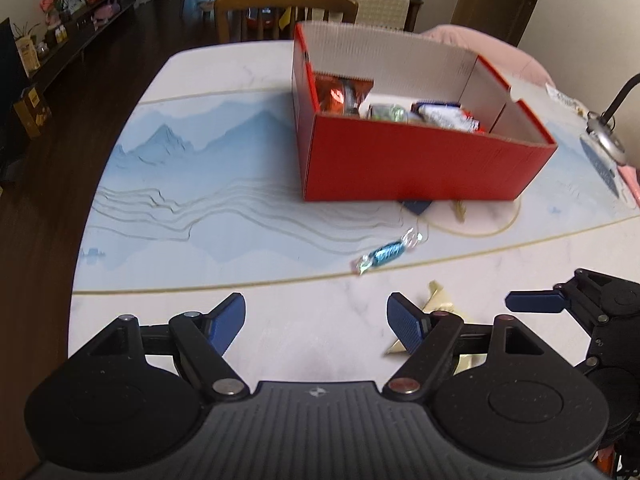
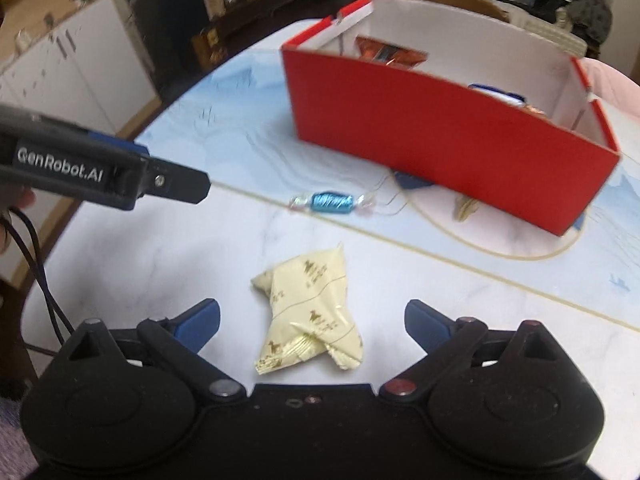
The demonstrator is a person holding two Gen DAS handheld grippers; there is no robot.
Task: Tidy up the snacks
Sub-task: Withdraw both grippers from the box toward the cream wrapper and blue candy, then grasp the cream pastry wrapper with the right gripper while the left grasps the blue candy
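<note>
Right wrist view: the right tool (image 2: 312, 326) is wide apart around the cream snack packet (image 2: 310, 316) on the near counter (image 2: 460, 300). Go down straight, pinch its middle, then carry it to the red box (image 2: 440, 136).

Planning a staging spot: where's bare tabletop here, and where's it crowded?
Free: the wide stretch of table left of the red box, out to the edge. Also the near strip left of the cream packet.

Crowded: in front of the box, where the blue candy, the packet and small wrappers at the box's base lie. Box holds snacks.
</note>
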